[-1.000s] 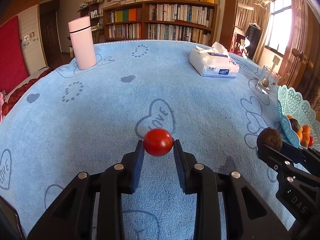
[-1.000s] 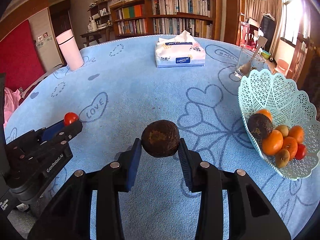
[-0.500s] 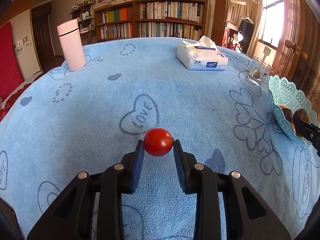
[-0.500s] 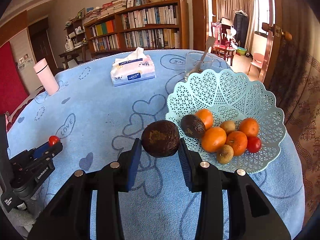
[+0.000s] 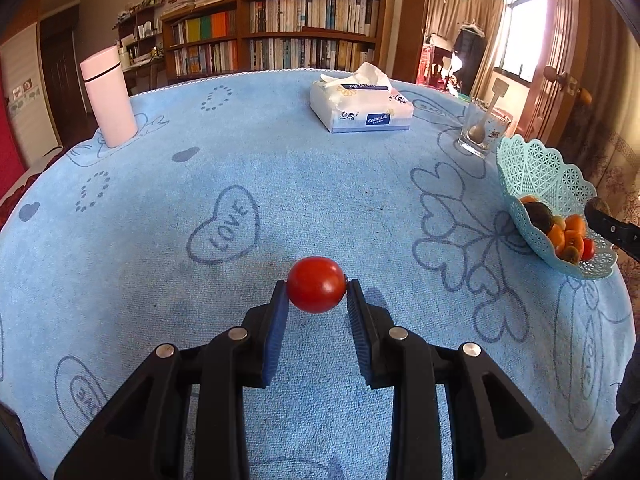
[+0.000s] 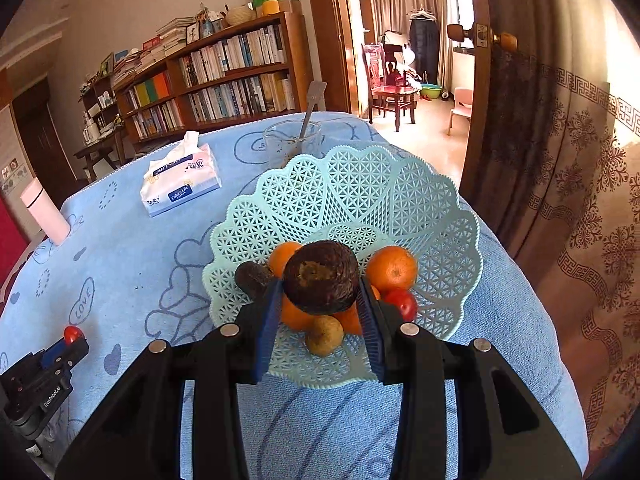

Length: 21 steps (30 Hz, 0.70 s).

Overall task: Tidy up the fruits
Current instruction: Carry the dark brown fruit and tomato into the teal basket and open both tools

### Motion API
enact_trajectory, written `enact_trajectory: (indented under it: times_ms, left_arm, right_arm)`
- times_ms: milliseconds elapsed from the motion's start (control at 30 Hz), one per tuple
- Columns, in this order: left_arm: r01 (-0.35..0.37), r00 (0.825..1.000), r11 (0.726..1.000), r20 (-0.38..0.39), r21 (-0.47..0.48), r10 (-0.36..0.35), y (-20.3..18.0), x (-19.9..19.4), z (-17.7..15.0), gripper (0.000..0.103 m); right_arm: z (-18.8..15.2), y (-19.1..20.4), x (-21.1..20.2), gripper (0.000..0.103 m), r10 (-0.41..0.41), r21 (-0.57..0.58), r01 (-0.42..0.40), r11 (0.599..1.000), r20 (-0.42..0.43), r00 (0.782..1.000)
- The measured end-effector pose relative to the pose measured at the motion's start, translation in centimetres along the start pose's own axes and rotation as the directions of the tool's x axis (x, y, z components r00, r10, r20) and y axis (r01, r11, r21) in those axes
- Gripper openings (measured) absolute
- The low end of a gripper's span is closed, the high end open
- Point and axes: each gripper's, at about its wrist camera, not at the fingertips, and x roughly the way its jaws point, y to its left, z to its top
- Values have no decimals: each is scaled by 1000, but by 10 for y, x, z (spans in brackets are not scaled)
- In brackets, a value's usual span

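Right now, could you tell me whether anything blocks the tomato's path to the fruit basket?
Nothing visible does. The round red tomato, held in the left hand-held gripper, has only bare blue towel tablecloth between it and the pale turquoise lattice plastic basket; the glass stands farther back.

Two fruits held aloft, the rest in the basket.
We see a red tomato (image 5: 316, 285) pinched between fingers above the surface, and a dark wrinkled fruit (image 6: 321, 277) pinched over the aqua lattice basket (image 6: 436, 216) of oranges (image 6: 391, 269).
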Motion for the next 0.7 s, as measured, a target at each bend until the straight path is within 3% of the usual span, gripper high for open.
enact_trajectory:
  times_ms: [233, 367, 700]
  left_arm:
    - [12, 1000, 999, 8, 30, -12, -20, -5, 6, 31]
    - [18, 1000, 999, 13, 51, -19, -33, -6, 10, 30]
    - [72, 997, 992, 23, 106, -75, -74, -9, 24, 31]
  right_arm:
    - [2, -20, 13, 39, -7, 35, 7, 999, -18, 1000]
    - [3, -31, 9, 51, -4, 64, 4, 998, -1, 1000]
    - [-6, -51, -13, 51, -9, 90, 5, 996, 46, 999]
